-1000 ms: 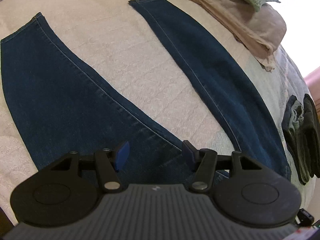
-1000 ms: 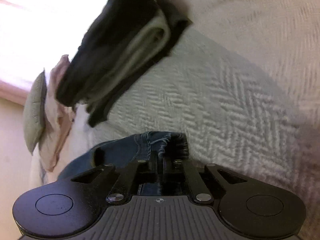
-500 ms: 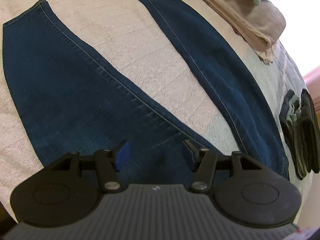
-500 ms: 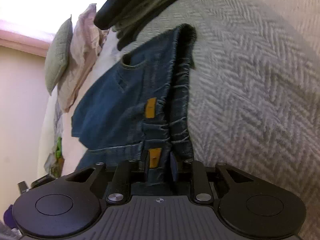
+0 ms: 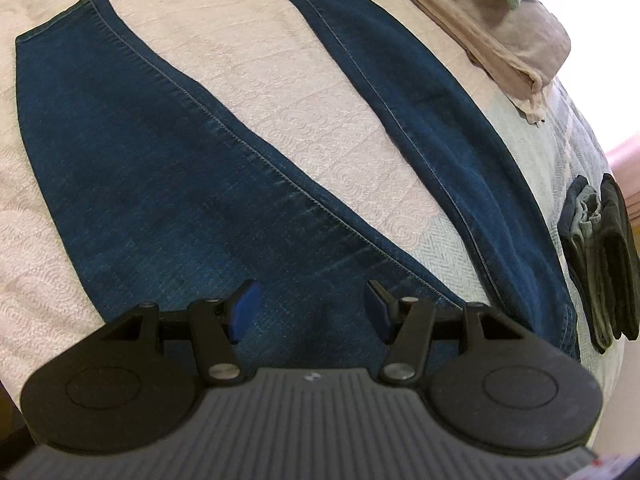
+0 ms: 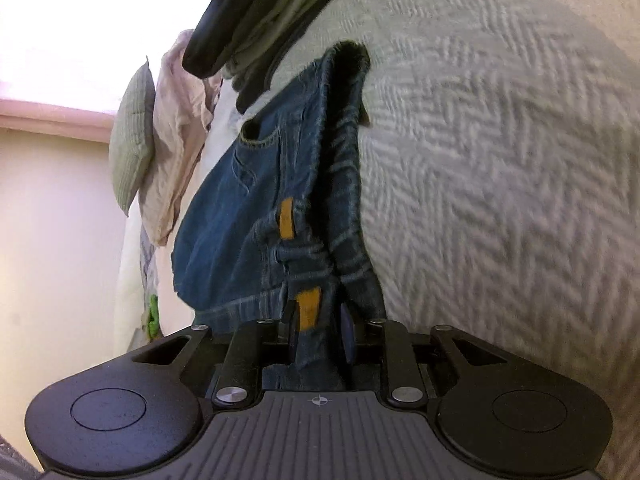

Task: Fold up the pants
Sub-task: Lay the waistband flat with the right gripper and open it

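Jeans (image 5: 168, 184) lie flat on our white bedspread (image 5: 304, 128), legs spread in V. Our left gripper (image 5: 310, 312) hovers over crotch, jaws wide, nothing between. Our right gripper (image 6: 320, 334) has waistband (image 6: 344, 184) between narrow-set pads; contact with pads unclear. Folded dark clothes (image 5: 600, 256) near right leg.

No readable text, label, brand, number or sign shows in either view.

Soft daylight, blown-out glare upper left, fisheye-bent edges, slight blur.
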`<state>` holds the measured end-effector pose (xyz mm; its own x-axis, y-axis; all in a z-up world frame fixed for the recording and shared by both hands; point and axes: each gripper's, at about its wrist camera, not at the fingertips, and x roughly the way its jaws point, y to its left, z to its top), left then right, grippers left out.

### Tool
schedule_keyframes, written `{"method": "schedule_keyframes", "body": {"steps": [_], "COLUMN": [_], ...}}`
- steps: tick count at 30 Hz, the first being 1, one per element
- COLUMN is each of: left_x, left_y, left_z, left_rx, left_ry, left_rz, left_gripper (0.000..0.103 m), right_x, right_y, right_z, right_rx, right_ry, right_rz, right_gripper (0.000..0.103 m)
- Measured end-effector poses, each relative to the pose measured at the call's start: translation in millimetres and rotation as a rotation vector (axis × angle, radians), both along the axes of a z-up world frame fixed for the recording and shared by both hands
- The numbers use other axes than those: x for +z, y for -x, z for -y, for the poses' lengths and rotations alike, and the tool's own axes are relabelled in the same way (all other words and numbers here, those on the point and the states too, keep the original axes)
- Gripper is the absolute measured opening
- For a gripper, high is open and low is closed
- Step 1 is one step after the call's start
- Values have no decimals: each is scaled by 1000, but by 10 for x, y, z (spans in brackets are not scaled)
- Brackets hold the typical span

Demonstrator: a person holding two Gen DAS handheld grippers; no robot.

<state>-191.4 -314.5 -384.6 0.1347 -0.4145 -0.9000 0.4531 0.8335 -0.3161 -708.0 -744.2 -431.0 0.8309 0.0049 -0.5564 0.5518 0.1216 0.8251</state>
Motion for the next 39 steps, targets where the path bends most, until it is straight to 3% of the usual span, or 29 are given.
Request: {"method": "schedule_keyframes", "body": {"steps": [3, 8, 9, 11, 15, 17, 18, 19, 21, 22, 26, 28, 30, 32, 33, 34, 35, 36, 38, 39], "left_x": [-24, -51, -52, -44, -2, 7, -6, -27, -75, -77, -64, -76, -75, -74, -68, -67, -73, -80, -102, -113], "left_y": [10, 48, 48, 54, 65, 79, 82, 90, 121, 148, 263, 319, 380, 433, 455, 470, 479, 487, 482, 475], "left_z": [-30, -46, -48, -40, -26, -20, -19, -17, -16, -16, -53, -39, 8, 46, 54, 62, 59, 40, -42, -93], "left_rx": [6, 0, 0, -2, -23, -41, -47, -48, -48, -56, -96, -118, -153, -193, -219, -244, -272, -302, -353, -368], "left_ry": [-1, -4, -4, -2, -6, -15, -18, -24, -42, -45, -63, -71, -83, -98, -105, -117, -138, -167, -218, -235], "left_rz": [-8, -15, -15, -13, 10, 35, 38, 36, 26, 29, 66, 70, 93, 129, 153, 176, 202, 230, 289, 308], "left_gripper": [53, 53, 53, 53, 53, 53, 53, 53, 53, 53, 53, 53, 53, 53, 54, 54, 55, 55, 55, 55], "right_x": [-24, -29, -8, 125, 614, 763, 714, 564, 443, 546, 1072, 1203, 1202, 1045, 925, 734, 631, 597, 560, 562], "right_y": [-63, -133, -193, -320, -289, -279, -269, -216, -106, -141, -582, -847, -1120, -1433, -1462, -1530, -1499, -1381, -1113, -981], "right_z": [-37, 55, 73, 55, -158, -260, -283, -210, -99, -101, -299, -517, -754, -1022, -1106, -1196, -1265, -1341, -1499, -1518], "right_rx": [35, -51, -51, -22, -81, -110, -155, -192, -200, -188, -17, 98, 248, 399, 453, 533, 571, 577, 595, 578], "right_ry": [-18, -16, -2, 83, 224, 328, 359, 328, 227, 268, 575, 692, 784, 888, 904, 897, 894, 912, 922, 875], "right_rz": [-3, 51, 30, -61, -135, -259, -369, -487, -447, -450, -519, -483, -457, -510, -554, -661, -690, -688, -796, -829], "right_gripper": [19, 18, 6, 2, 0, 0, 0, 0, 0, 0, 3, 17, 42, 43, 43, 43, 44, 44, 49, 51]}}
